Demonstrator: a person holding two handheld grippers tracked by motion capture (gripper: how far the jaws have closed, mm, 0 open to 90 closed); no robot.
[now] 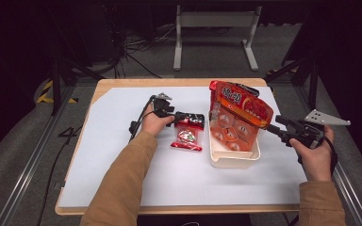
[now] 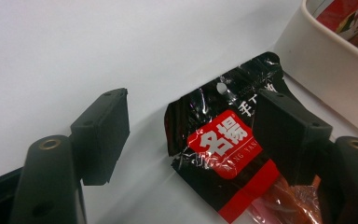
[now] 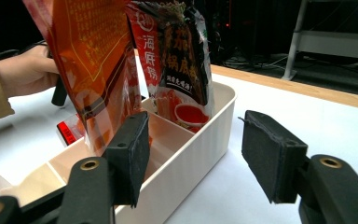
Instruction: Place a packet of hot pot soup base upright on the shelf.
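From above, the left gripper (image 1: 181, 116) meets the top edge of the small black-and-red packet (image 1: 187, 133) lying flat beside the white bin (image 1: 233, 160). In its own view, jaws stand apart, the packet (image 2: 233, 154) under the right jaw, unpinched. The right gripper (image 3: 193, 154) gapes, straddling the bin (image 3: 193, 154) wall, orange pouch (image 3: 93, 60) beyond.

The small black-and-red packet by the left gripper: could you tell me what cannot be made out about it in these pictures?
- Small packet: in the left gripper view its lower end is cut off by the bottom edge, and the right pad covers part of its print.
- High view: the left gripper hides its top edge, and its lettering is too small to read.
- Right gripper view: the big orange bag and the white bin hide most of it.
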